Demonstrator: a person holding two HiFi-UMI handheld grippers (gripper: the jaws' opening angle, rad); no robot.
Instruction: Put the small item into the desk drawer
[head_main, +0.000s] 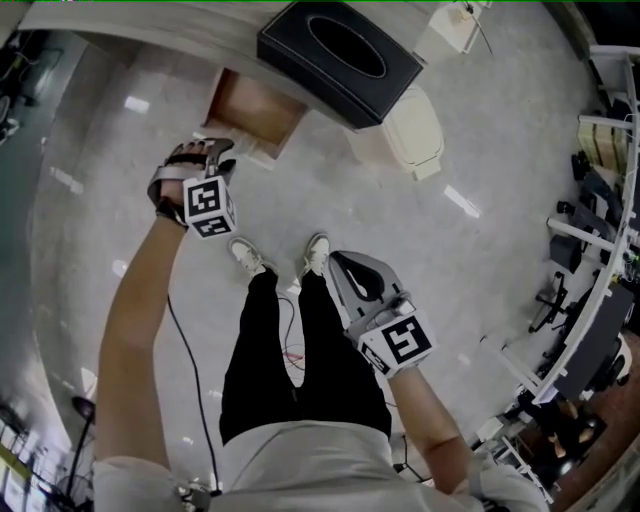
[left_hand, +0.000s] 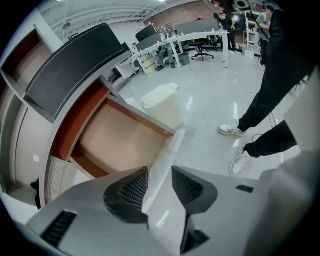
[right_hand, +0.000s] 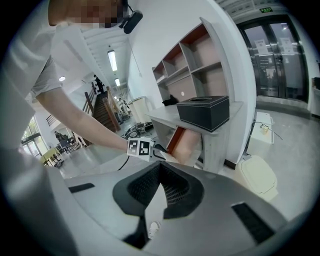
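Observation:
The desk drawer (head_main: 255, 108) stands pulled out, its brown inside (left_hand: 117, 137) bare as far as I can see. My left gripper (head_main: 218, 150) is at the drawer's front corner. Its jaws (left_hand: 160, 170) stand apart, and the drawer's pale front panel (left_hand: 170, 150) runs edge-on through the gap. My right gripper (head_main: 335, 257) hangs lower, over the person's shoes and away from the desk. Its tips (right_hand: 160, 167) meet, and nothing shows between them. The right gripper view also takes in the left gripper's marker cube (right_hand: 139, 148) beside the drawer (right_hand: 187, 145). No small item is visible in any view.
A black tissue box (head_main: 340, 50) sits on the desk top above the drawer. A cream lidded bin (head_main: 415, 130) stands on the floor to the drawer's right. The person's legs and white shoes (head_main: 250, 255) are just below the drawer. Office desks and chairs (head_main: 590, 250) line the right side.

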